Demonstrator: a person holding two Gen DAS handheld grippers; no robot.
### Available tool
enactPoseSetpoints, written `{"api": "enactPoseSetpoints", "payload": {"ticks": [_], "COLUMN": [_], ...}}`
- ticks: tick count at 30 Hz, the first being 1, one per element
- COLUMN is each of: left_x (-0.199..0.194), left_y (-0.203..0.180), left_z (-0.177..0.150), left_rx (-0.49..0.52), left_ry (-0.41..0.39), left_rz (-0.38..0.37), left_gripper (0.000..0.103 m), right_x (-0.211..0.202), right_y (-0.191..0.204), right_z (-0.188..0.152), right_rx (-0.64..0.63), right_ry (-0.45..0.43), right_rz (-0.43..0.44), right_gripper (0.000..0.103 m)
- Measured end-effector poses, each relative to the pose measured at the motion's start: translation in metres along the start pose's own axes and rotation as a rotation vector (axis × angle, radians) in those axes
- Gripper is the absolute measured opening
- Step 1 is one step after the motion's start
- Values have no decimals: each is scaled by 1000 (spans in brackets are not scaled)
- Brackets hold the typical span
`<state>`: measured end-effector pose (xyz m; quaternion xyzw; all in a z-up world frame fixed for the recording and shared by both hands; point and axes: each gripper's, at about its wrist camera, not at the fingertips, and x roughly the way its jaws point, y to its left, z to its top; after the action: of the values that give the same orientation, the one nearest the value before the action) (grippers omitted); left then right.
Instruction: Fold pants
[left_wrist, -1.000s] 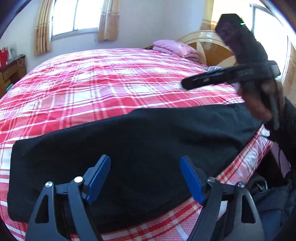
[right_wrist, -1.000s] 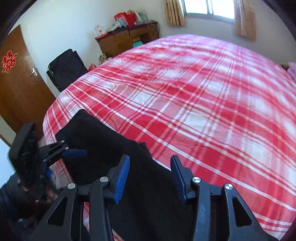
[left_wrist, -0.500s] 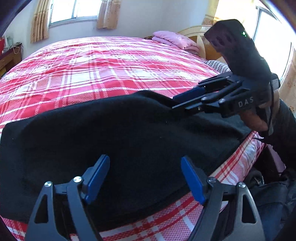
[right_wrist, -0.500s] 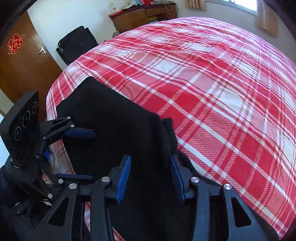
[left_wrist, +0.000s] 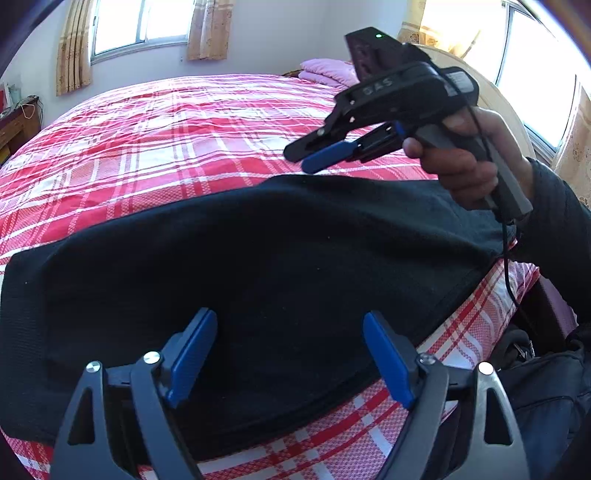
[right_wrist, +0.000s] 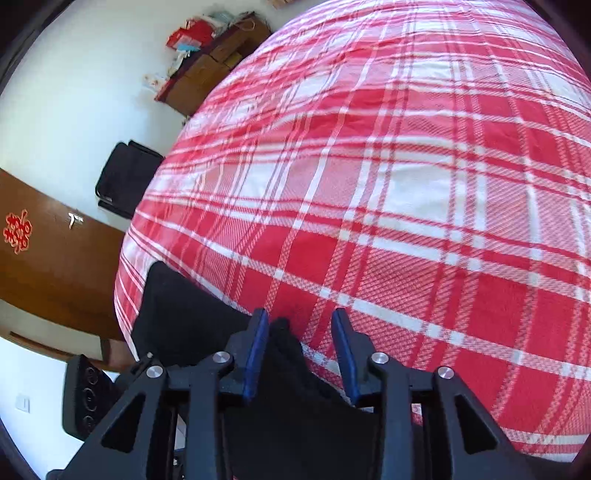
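Black pants (left_wrist: 258, 266) lie folded lengthwise along the near edge of a bed with a red and white plaid cover (left_wrist: 166, 140). My left gripper (left_wrist: 290, 354) is open and empty, hovering just above the pants near the bed's front edge. My right gripper (right_wrist: 300, 347) is open and empty above the pants' far edge (right_wrist: 284, 369). In the left wrist view the right gripper (left_wrist: 317, 157) is lifted clear of the cloth, tilted down to the left, jaws a little apart. The left gripper's body (right_wrist: 85, 395) shows at the lower left of the right wrist view.
Pink pillows (left_wrist: 325, 70) and a wooden headboard (left_wrist: 491, 96) are at the bed's right end. A wooden cabinet (right_wrist: 207, 70), a black chair (right_wrist: 125, 177) and a brown door (right_wrist: 48, 258) stand beyond the other end. A dark bag (left_wrist: 535, 387) sits beside the bed.
The right gripper, which was down on the pants' raised far edge half a second ago, has lifted off and risen. The pants' edge has dropped flat. The left gripper stayed in place, open.
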<state>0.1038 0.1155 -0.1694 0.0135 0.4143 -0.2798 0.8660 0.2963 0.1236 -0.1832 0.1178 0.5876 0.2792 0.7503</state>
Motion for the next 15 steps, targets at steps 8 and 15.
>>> {"api": "enactPoseSetpoints", "payload": {"ticks": [8,15], "left_x": [-1,0], "left_y": [-2,-3], "left_z": [0,-2], "left_rx": [2,49], "left_ry": [0,12], "left_rz": [2,-5], "left_gripper": [84,87], "right_x": [13,-14], "right_y": [18,26], "right_z": [-13,-4], "right_rx": [-69,-70], "right_ry": [5,-123], "right_rz": [-37,-51], "right_gripper": [5,3]}}
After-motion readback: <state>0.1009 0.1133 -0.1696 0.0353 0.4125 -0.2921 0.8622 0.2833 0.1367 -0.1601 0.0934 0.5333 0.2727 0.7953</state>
